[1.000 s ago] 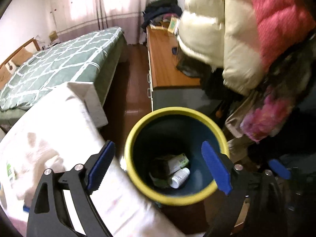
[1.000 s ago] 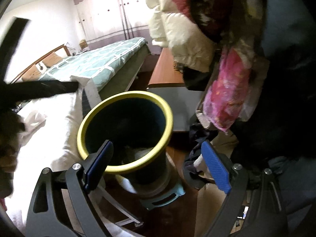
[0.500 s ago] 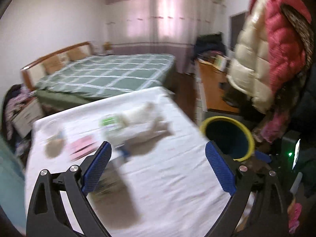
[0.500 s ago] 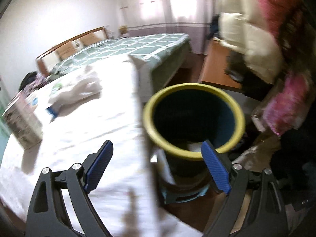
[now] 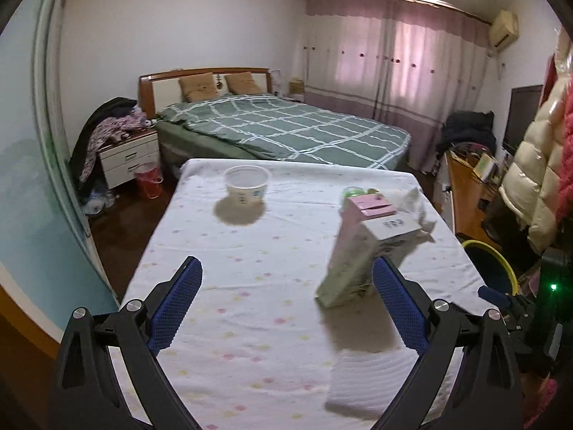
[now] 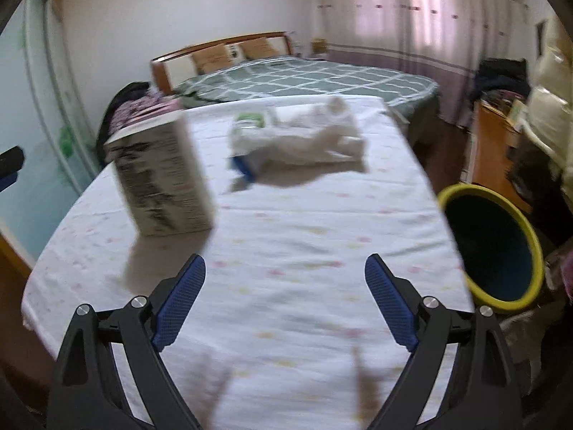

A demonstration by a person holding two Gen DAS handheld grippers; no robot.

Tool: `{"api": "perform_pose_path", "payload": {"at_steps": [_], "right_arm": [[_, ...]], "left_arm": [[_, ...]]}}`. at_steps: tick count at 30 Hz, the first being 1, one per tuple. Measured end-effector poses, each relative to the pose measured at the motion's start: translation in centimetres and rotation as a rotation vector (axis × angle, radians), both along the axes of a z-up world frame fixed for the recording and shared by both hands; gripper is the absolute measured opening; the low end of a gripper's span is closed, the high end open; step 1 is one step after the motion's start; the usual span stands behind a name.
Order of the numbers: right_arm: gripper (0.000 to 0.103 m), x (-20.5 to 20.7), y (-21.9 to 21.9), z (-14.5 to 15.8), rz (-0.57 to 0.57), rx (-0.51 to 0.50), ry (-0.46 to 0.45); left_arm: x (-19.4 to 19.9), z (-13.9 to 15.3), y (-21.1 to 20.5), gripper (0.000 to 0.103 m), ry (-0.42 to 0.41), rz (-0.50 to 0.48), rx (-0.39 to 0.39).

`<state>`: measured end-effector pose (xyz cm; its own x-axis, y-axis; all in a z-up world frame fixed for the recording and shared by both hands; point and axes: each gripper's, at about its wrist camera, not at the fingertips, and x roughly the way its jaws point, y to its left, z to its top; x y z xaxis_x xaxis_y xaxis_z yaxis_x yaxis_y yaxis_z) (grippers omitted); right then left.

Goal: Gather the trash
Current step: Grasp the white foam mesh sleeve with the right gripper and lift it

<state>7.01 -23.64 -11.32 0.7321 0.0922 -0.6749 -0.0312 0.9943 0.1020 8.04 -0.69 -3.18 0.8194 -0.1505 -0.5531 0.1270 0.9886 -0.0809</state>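
Observation:
A white cloth-covered table (image 5: 250, 286) holds trash. An upright carton (image 5: 354, 251) with a pink top stands right of centre, also seen in the right wrist view (image 6: 161, 182). A clear plastic cup (image 5: 246, 185) stands farther back. A crumpled white bag with a green-labelled item (image 6: 297, 139) lies at the far side. A folded white tissue (image 5: 365, 380) lies near. The dark bin with a yellow rim (image 6: 490, 247) stands off the table's right edge, partly visible in the left wrist view (image 5: 490, 265). My left gripper (image 5: 286, 308) and right gripper (image 6: 284, 304) are open and empty above the table.
A bed with a green checked cover (image 5: 286, 129) lies beyond the table. A nightstand with clothes (image 5: 125, 150) and a red bin (image 5: 148, 179) stand at left. A wooden desk (image 5: 465, 193) and hanging jackets (image 5: 537, 179) are at right.
Both grippers have swung left from over the bin to face the table. The carton, cup and bag have come into view; the bin now sits at the right edge.

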Motion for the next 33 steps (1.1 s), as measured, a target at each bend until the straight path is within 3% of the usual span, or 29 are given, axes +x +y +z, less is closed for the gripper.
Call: {"api": "perform_pose_path", "payload": {"at_steps": [9,15,28,33], "right_arm": [[0.086,-1.1,7.4,-1.3,0.297,-0.029,0.077],[0.086,-2.7,10.1,-1.9,0.413,-0.058,0.098],[0.086,-2.5,11.4,-4.0,0.379,-0.242,0.074],[0.064,-1.3,10.1,-3.9,0.351,-0.207,0.078]], "left_arm": [[-1.7,1.3,2.5,0.095,-0.059,0.056,-0.013],[-2.3,1.5,3.0,0.095,-0.063,0.067,-0.027],[-3.3,1.7,2.1,0.095,-0.059,0.043,-0.036],[-2.8,1.4,1.7,0.095,-0.049,0.035,-0.032]]}}
